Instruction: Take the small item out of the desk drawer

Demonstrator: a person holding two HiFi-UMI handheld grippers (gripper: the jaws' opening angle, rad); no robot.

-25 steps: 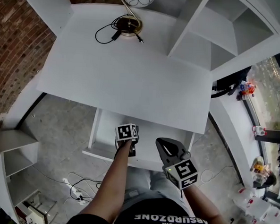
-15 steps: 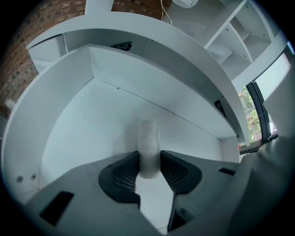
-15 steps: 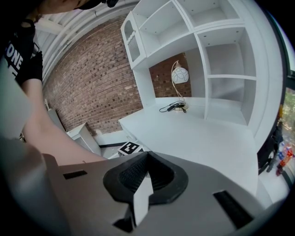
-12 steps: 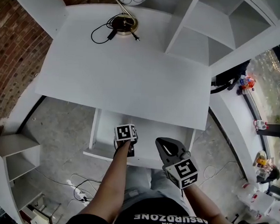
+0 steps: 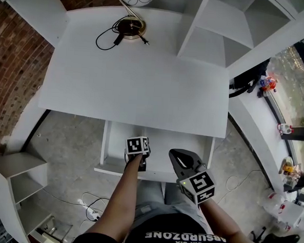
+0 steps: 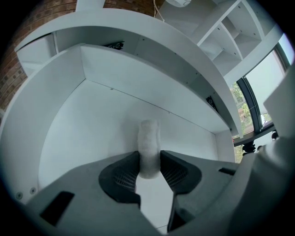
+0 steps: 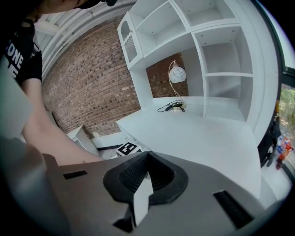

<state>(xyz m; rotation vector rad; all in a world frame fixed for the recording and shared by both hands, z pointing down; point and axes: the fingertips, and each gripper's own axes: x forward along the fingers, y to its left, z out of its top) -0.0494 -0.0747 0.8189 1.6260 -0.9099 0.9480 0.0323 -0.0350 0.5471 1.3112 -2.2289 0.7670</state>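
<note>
**Left jaws pinch the item in the drawer**

The left gripper [image 6: 149, 162] reaches down into the open drawer [image 5: 163, 144] under the worktop [image 5: 139, 81]. Its jaws have just been closing and now pinch the small white item [image 6: 148, 138], which is inside the drawer. To the right, the right gripper [image 5: 178, 157] hovers over the drawer's front edge, jaws pressed together on nothing.

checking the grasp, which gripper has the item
The left gripper: its jaws have just closed on the white item in the drawer. The right gripper is shut and empty.
</note>
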